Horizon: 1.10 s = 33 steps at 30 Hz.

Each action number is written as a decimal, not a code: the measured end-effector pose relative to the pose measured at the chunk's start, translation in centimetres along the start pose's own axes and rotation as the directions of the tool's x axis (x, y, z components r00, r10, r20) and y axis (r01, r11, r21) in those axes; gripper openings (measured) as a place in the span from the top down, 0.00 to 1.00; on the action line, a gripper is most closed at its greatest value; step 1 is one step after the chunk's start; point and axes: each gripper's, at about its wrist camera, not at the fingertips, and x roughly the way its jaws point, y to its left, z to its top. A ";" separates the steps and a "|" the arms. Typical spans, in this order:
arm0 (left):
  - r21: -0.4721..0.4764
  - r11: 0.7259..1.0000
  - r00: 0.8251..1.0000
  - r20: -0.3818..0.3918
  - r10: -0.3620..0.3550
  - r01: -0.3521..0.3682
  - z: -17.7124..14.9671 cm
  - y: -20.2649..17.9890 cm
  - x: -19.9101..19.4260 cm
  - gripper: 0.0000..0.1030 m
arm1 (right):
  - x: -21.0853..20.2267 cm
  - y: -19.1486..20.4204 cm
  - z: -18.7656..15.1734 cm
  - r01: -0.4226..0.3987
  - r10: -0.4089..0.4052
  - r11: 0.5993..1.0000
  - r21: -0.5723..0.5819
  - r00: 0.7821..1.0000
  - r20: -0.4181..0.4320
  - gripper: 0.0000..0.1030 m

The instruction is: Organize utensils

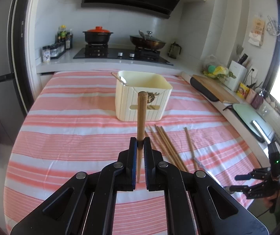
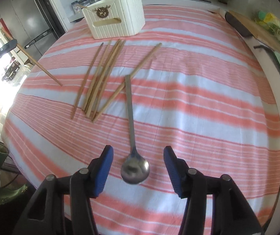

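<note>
left hand-held gripper (image 1: 140, 144) clamped on chopstick (image 1: 141, 117); right hand-held gripper (image 2: 138, 152) jaws apart above spoon (image 2: 134, 164) on striped cloth (image 2: 198, 98).

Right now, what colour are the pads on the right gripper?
Blue. The pads of the right gripper show best in the right wrist view.

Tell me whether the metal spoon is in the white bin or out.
Out. The metal spoon lies flat on the striped cloth, far from the white bin.

Bright daylight, window glare, fisheye-warped dark edges
</note>
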 end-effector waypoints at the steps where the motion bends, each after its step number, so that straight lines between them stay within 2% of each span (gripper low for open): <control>1: 0.002 1.000 1.000 0.001 0.000 0.000 0.0 -0.1 0.0 0.95 | -0.2 -0.5 -0.6 -0.020 0.020 0.999 0.036 1.000 -0.001 0.47; 4: 0.008 1.000 1.000 0.003 0.003 -0.003 0.0 0.0 0.0 0.95 | -0.4 -1.9 -2.3 -0.116 0.118 0.977 0.176 0.993 -0.001 0.47; 8: 0.007 1.000 1.000 0.003 0.000 0.000 0.1 0.1 0.1 0.95 | 0.3 -3.8 -3.7 -0.214 0.217 0.915 0.343 0.976 0.028 0.48; 9: 0.007 1.000 1.000 0.003 0.001 -0.001 0.1 0.1 0.1 0.95 | 0.5 -4.1 -3.8 -0.231 0.233 0.903 0.363 0.972 0.038 0.51; 10: 0.008 1.000 1.000 0.002 0.001 -0.001 0.1 0.0 0.1 0.95 | 0.8 -4.2 -3.7 -0.229 0.235 0.904 0.362 0.972 0.027 0.72; 11: 0.008 1.000 1.000 0.001 0.000 0.000 0.1 0.0 0.1 0.95 | 1.0 -4.3 -3.6 -0.225 0.230 0.904 0.363 0.973 0.030 0.83; 13: 0.007 1.000 1.000 -0.002 0.001 -0.001 0.1 0.1 0.1 0.95 | 0.8 -4.3 -3.0 -0.158 0.161 0.936 0.315 0.987 0.017 0.91; 15: 0.007 1.000 1.000 -0.005 -0.001 0.001 0.1 0.0 0.3 0.95 | 0.1 -4.0 -1.6 -0.029 0.026 0.978 0.206 1.000 0.018 0.97; 16: 0.008 1.000 1.000 -0.006 -0.001 0.001 0.1 0.0 0.4 0.95 | -0.1 -4.1 -0.6 0.032 -0.038 0.987 0.157 0.999 0.034 0.97; 18: 0.010 1.000 1.000 -0.006 -0.005 0.005 0.2 0.0 0.5 0.95 | -0.4 -4.5 1.9 0.163 -0.169 0.984 0.065 0.982 0.090 0.97; 20: 0.014 1.000 1.000 -0.007 -0.005 0.005 0.2 -0.2 0.6 0.95 | 0.4 -5.1 4.7 0.236 -0.235 0.972 0.004 0.964 0.126 0.97; 24: 0.011 1.000 1.000 -0.010 -0.001 0.001 0.2 -0.1 0.5 0.95 | 2.5 -5.8 8.2 0.182 -0.181 0.983 -0.003 0.977 0.109 0.97; 28: 0.003 1.000 1.000 -0.013 0.000 0.000 0.2 0.2 0.5 0.95 | 2.1 -5.0 8.2 0.136 -0.136 0.991 0.003 0.983 0.122 0.95; 30: 0.005 1.000 1.000 -0.014 0.000 0.000 0.2 0.2 0.5 0.95 | 0.9 -4.9 7.5 0.109 -0.115 0.993 0.041 0.982 0.153 0.75; 31: 0.006 1.000 1.000 -0.014 0.000 0.000 0.2 0.3 0.5 0.95 | 0.1 -4.6 7.1 0.100 -0.108 0.993 0.056 0.978 0.178 0.59; 33: 0.004 1.000 1.000 -0.015 -0.001 0.001 0.2 0.2 0.5 0.95 | -1.6 -4.2 5.7 0.107 -0.121 0.991 0.074 0.968 0.221 0.56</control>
